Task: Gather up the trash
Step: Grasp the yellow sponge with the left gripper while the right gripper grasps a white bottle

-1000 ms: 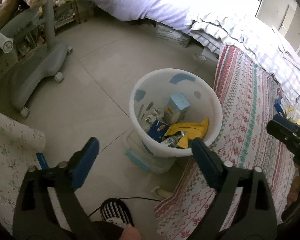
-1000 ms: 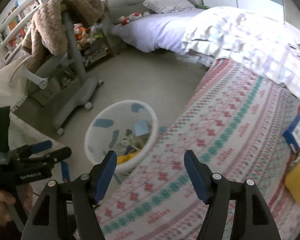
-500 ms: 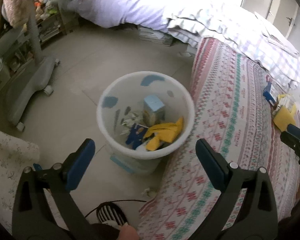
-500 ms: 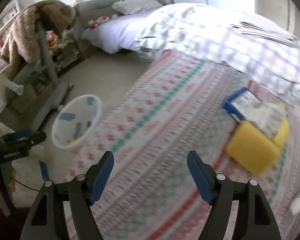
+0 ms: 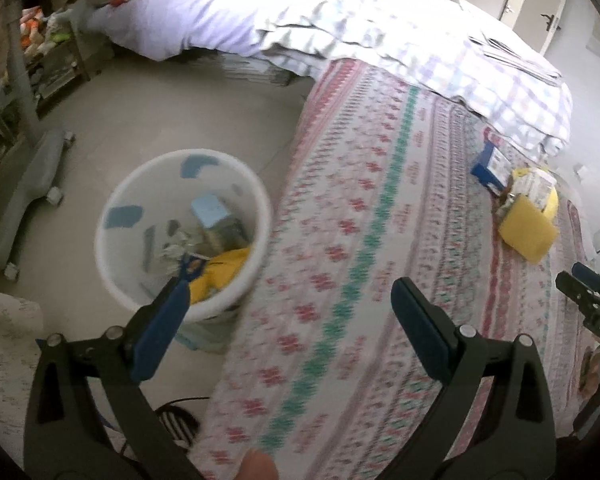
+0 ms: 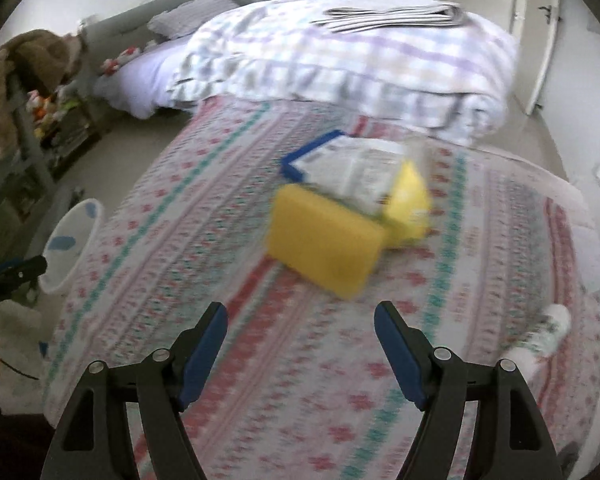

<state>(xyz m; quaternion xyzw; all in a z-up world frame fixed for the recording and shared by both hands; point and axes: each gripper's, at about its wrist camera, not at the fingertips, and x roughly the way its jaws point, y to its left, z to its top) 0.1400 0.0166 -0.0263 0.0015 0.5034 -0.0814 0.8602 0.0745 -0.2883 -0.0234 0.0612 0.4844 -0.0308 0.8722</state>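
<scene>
Right gripper (image 6: pixel 300 344) (empty, open) nearer yellow box (image 6: pixel 324 236); bin (image 6: pixel 70 240) farther.

A white bin (image 5: pixel 182 236) with blue patches holds yellow and blue scraps beside a bed cover (image 6: pixel 228 280) banded in red, green and white. On it lie a yellow box (image 6: pixel 324 240) and blue-edged packet (image 6: pixel 316 152); a lilac-checked quilt (image 6: pixel 360 56) lies behind.

The right gripper (image 6: pixel 300 344) (fingers spread) has swung from bin (image 6: pixel 70 248) toward yellow box (image 6: pixel 326 242).
</scene>
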